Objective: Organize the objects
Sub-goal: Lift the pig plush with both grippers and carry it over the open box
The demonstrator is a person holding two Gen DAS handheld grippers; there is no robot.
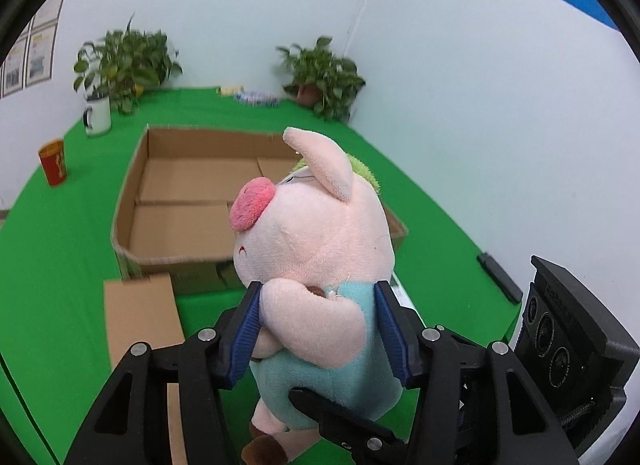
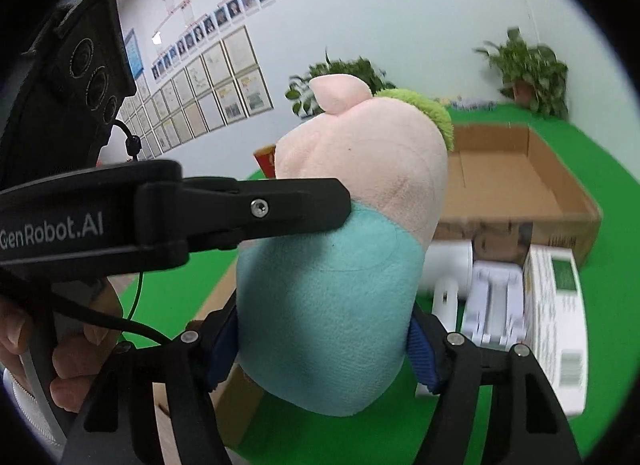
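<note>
Toy: plush pig [image 1: 316,265] held above the green tabletop [image 1: 60,245], near the cardboard box [image 1: 132,193].
Feel: likely light, soft, squashy.
Fingers: left gripper [image 1: 318,329] and right gripper [image 2: 324,349] both clenched on its blue torso.
Hold: torso, the firmest-looking part.

We see fuzzy plush pig [image 1: 316,249], matt corrugated cardboard box [image 1: 132,189], matt green cloth tabletop [image 1: 60,233], ribbed blue pads [image 1: 244,329].

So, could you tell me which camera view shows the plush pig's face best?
The left wrist view: the plush pig shows its snout and an eye there. The right wrist view shows only its back.
</note>
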